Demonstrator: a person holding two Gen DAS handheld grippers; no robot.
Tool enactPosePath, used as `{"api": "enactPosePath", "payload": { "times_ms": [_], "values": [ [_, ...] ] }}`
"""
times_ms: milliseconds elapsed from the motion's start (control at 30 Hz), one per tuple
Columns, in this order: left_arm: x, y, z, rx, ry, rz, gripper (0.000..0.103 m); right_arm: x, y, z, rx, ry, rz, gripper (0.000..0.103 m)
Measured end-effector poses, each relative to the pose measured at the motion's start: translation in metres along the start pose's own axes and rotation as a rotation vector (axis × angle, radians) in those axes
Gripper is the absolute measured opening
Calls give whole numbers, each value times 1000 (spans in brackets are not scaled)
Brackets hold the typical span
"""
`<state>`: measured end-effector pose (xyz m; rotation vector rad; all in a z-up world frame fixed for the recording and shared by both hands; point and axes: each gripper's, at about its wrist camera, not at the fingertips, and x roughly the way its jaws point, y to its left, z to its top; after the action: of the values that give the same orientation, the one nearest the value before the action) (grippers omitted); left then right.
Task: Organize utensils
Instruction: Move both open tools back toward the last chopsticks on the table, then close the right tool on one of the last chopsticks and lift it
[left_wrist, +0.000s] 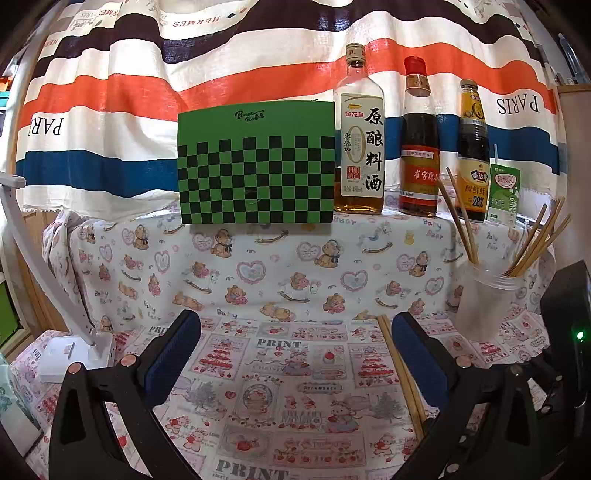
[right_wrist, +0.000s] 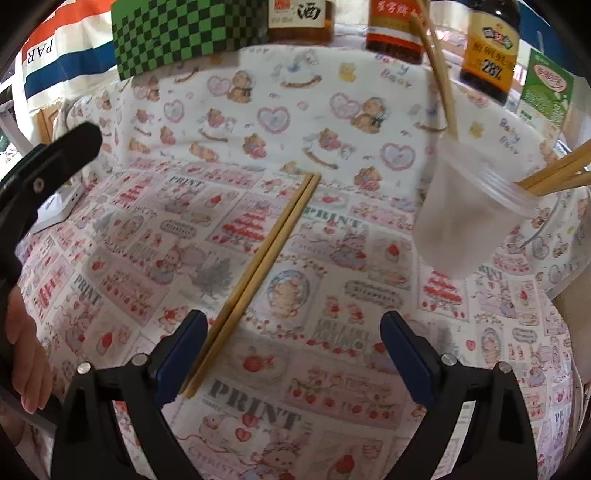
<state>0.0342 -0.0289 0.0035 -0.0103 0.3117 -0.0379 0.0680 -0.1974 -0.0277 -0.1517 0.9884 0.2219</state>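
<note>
On the printed tablecloth (right_wrist: 369, 258), my right gripper (right_wrist: 295, 354), jaws spread and empty, nears chopsticks (right_wrist: 258, 266) left of the cup (right_wrist: 469, 221); off-centre, they could roll away.

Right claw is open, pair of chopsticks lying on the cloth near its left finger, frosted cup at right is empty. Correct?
Not quite. The frosted cup is not empty: several chopsticks stand in it, as both wrist views show. The rest holds: the right claw is open, and the pair of chopsticks lies on the cloth near its left finger.
</note>
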Motion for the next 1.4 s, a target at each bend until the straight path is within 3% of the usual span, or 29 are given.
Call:
{"api": "enactPosePath", "payload": {
  "times_ms": [200, 633, 1167, 1267, 1400],
  "values": [
    [2, 1, -1, -3, 4, 2, 102, 7, 3, -2, -14, 27, -29, 95],
    [2, 1, -1, -1, 6, -6, 102, 10, -4, -2, 8, 46, 28, 91],
    [2, 1, -1, -5, 8, 1, 102, 9, -11, -2, 17, 48, -12, 91],
    [0, -1, -1, 6, -2, -6, 102, 13, -4, -4, -19, 82, 28, 91],
    [0, -1, 0, 4, 1, -3, 102, 10, 3, -4, -55, 51, -16, 92]
  ]
}}
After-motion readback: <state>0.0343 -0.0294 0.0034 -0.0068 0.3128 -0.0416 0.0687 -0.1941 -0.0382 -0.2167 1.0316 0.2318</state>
